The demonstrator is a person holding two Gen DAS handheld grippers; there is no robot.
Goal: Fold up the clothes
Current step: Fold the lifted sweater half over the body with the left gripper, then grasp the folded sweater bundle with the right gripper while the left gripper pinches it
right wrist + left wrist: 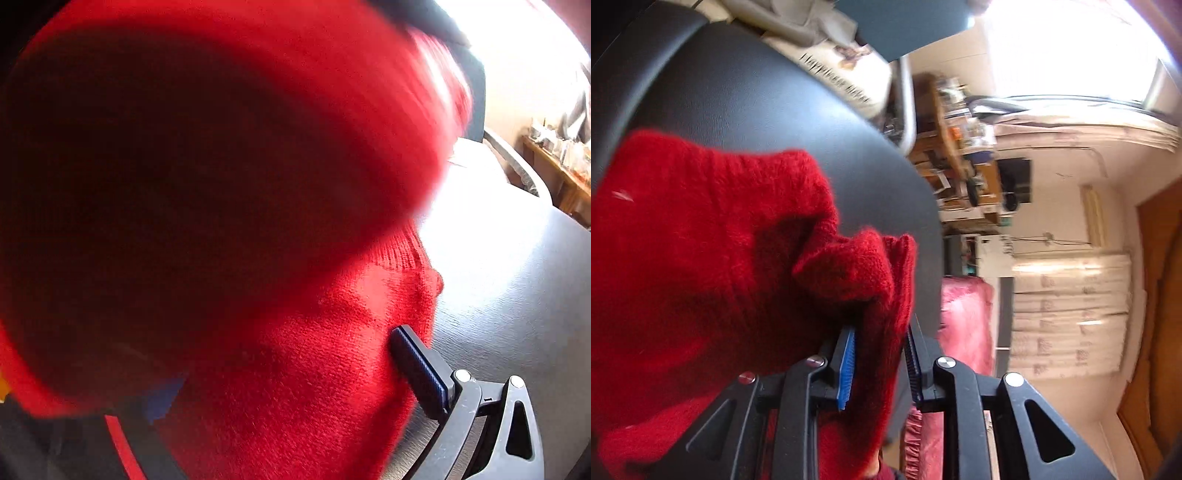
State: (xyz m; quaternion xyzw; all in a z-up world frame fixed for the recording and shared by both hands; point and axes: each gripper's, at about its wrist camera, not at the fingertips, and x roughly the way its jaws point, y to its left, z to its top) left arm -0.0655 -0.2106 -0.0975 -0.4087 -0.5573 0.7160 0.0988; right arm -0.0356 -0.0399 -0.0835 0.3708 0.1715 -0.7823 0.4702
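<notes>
A fuzzy red knit sweater (701,251) lies bunched on a dark round table (746,110). In the left wrist view my left gripper (881,354) is shut on a thick fold of the sweater, which fills the gap between its blue pads (846,365). In the right wrist view the same red sweater (295,350) fills most of the frame, blurred and raised close to the lens. My right gripper (295,369) holds the knit; only its right finger (421,373) shows, pressed against the cloth, and the other finger is hidden under the fabric.
The dark table (517,295) carries a bright glare. Behind it in the left wrist view stand a pile of papers (846,74), a cluttered wooden shelf (953,147), a pink cushioned seat (964,314) and a bright window (1071,44).
</notes>
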